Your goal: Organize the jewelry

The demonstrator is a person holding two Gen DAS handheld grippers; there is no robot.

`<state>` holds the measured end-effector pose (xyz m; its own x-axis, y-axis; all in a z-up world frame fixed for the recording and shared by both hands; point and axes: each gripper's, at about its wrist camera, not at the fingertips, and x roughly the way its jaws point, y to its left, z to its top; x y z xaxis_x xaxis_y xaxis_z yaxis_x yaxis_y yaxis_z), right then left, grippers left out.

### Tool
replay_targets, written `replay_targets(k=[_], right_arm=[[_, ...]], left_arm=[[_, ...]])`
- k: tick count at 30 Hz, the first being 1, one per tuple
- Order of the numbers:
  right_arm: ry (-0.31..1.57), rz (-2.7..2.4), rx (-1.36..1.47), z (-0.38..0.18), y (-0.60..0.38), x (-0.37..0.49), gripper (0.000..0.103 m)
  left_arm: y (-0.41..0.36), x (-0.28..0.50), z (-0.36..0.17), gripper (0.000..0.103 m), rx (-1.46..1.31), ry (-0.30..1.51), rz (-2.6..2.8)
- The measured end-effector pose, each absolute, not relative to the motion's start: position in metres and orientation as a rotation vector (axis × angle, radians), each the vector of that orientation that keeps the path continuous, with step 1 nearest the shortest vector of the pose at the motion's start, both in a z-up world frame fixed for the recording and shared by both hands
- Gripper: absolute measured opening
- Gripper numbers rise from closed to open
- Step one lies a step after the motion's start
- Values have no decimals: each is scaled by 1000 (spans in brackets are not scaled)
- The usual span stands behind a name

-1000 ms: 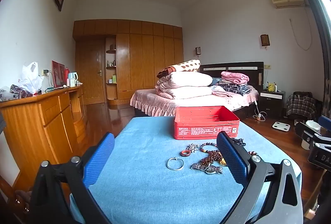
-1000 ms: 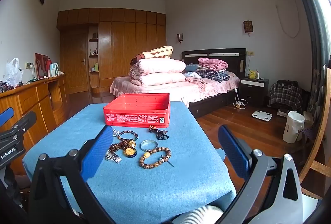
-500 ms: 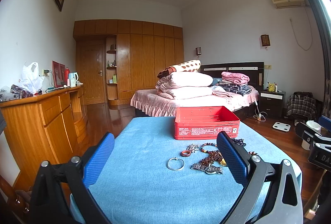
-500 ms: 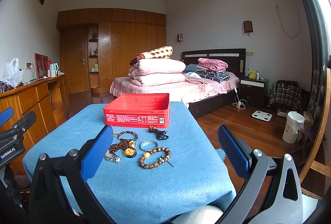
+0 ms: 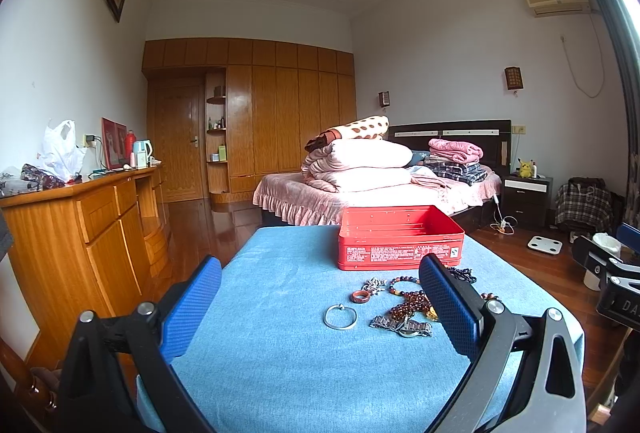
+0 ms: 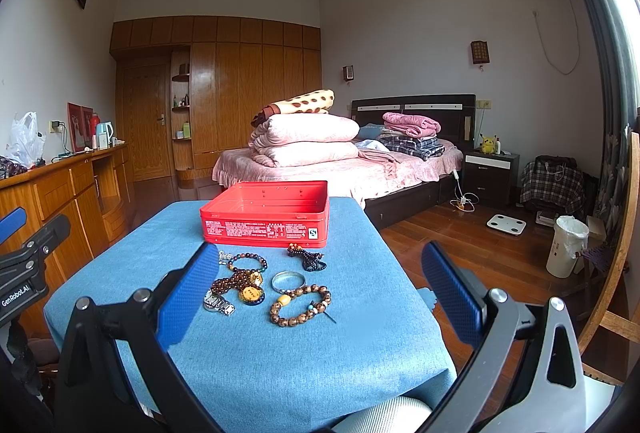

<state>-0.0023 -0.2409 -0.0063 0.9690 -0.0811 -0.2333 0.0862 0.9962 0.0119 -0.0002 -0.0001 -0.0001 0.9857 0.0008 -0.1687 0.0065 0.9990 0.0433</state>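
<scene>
An open red tin box [image 5: 400,243] [image 6: 266,215] stands at the far side of a blue-clothed table [image 5: 260,313] [image 6: 260,361]. In front of it lies loose jewelry: a silver bangle [image 5: 340,316], a red ring [image 5: 360,297], a dark bead bracelet [image 6: 247,261], a metal watch [image 5: 401,326] [image 6: 218,303], a wide silver bangle [image 6: 288,281], a wooden bead bracelet [image 6: 300,305] and a black beaded piece [image 6: 308,259]. My left gripper [image 5: 320,293] hangs open above the near table, holding nothing. My right gripper [image 6: 320,281] is open too, short of the pile.
A wooden sideboard [image 5: 80,217] runs along the left wall. Behind the table are a bed [image 6: 340,165] with folded bedding and a dark nightstand [image 6: 490,171]. A white bin [image 6: 566,247] and a wooden chair frame [image 6: 620,265] stand on the right.
</scene>
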Motion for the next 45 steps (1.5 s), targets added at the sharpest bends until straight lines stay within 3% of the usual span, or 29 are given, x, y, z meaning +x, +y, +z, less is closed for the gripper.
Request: replay_targets(k=[45], right_arm=[[239,-82,18,-5,-239,1,98]], left_arm=[[6,6,-4,97,44,174,-4]])
